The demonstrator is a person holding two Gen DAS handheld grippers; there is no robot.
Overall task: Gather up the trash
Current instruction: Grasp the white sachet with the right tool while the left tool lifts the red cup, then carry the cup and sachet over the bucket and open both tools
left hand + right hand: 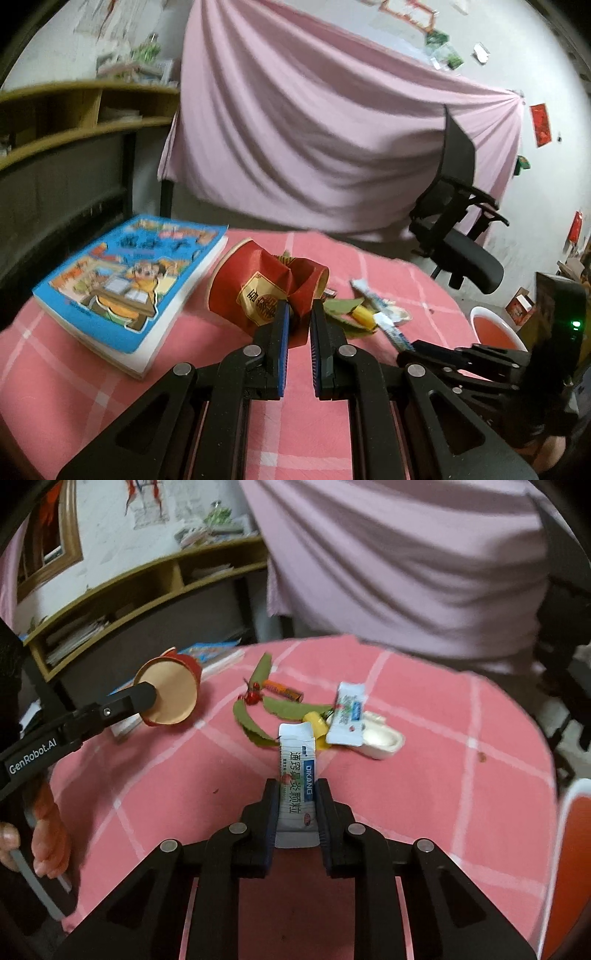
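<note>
We see the left gripper (298, 314) w/ its 2 blue-padded fingers (283, 332) pinched on the wall of a crumpled red paper cup w/ a gold emblem (258, 291). From the right wrist view that same cup (168, 692) hangs off the left gripper (147, 696) above the table edge, its tan inside facing the camera, one finger reaching inside the mouth.

The right gripper (297, 794) has its jaws pressed onto a long white medicine sachet w/ a blue stripe & printed characters (297, 771), which stands upright between the fingers, its top end near the trash pile. In the left view the same sachet (393, 328) lies slanted in the right gripper (410, 349), just beside the pile.

The rest of the trash sits on the pink checked tablecloth (443, 775): green leaf-shaped scraps (255, 731), a small red berry cluster (251, 698), an orange battery (284, 691), a yellow piece (316, 723), a 2nd white sachet (349, 716) lying partly over a white shallow dish (384, 740).

Left of the cup, a thick blue cartoon-cover book (129, 284) lies flat on the cloth. A white-rimmed red bin (495, 328) sits at the table's right side, apart from the pile. Behind: a black office chair (458, 236) & a pink draped sheet (314, 122).
</note>
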